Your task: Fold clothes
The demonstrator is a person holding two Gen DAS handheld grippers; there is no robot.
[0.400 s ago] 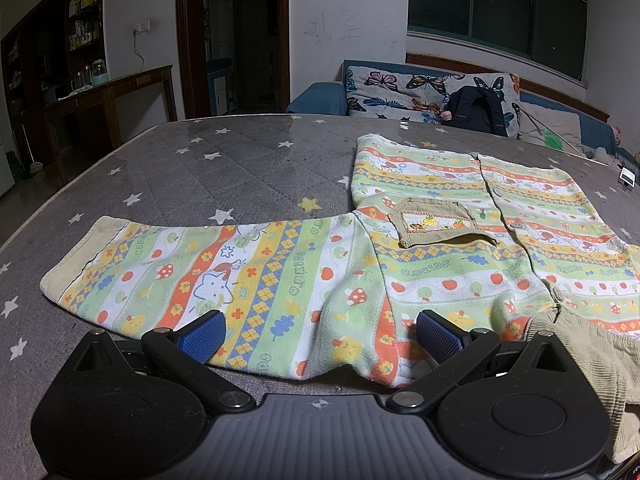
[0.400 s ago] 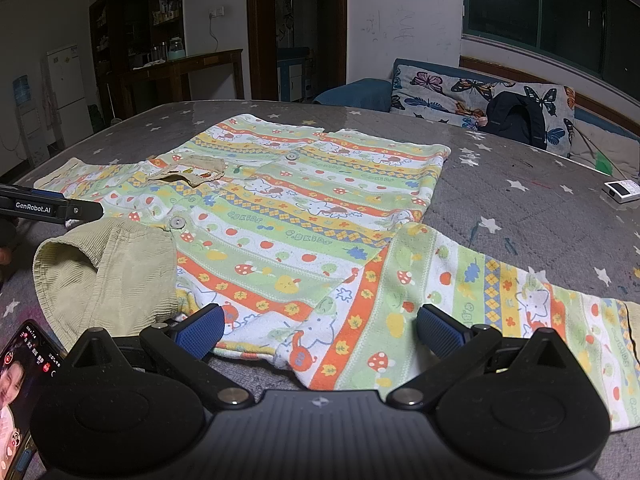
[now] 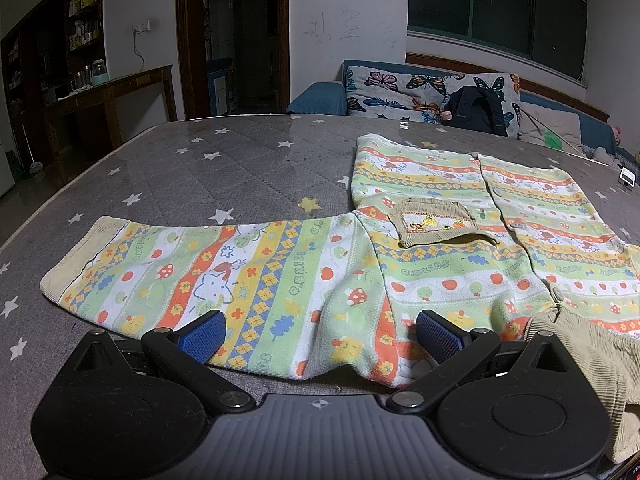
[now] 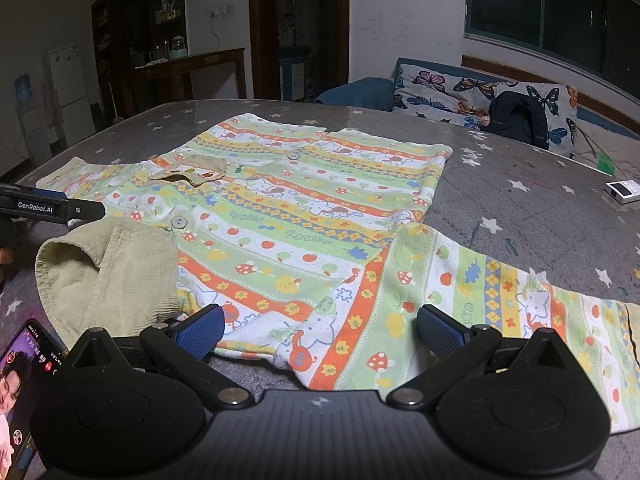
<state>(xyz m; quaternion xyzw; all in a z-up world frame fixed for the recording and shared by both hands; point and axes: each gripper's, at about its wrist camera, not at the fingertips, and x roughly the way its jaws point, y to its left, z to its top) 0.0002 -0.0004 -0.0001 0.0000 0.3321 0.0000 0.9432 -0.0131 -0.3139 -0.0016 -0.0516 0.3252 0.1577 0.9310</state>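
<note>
A child's striped, patterned jacket (image 3: 460, 252) lies flat and face up on the grey star-print mattress (image 3: 224, 164), sleeves spread to both sides. Its beige corduroy collar (image 4: 112, 268) points toward me. My left gripper (image 3: 320, 336) is open, its blue pads just above the near edge of the left sleeve (image 3: 208, 276). My right gripper (image 4: 318, 334) is open over the near hem where the right sleeve (image 4: 500, 300) joins the body (image 4: 288, 208). The left gripper's finger (image 4: 52, 208) shows at the left of the right wrist view.
A phone (image 4: 24, 364) with a lit screen lies at the near left edge. A small white device (image 4: 622, 190) sits on the mattress at the right. A sofa with butterfly cushions (image 3: 420, 92) and a black backpack (image 3: 476, 110) stands behind. A wooden desk (image 3: 108, 96) is at the far left.
Both views have shifted only slightly; the jacket lies the same and both grippers stay open.
</note>
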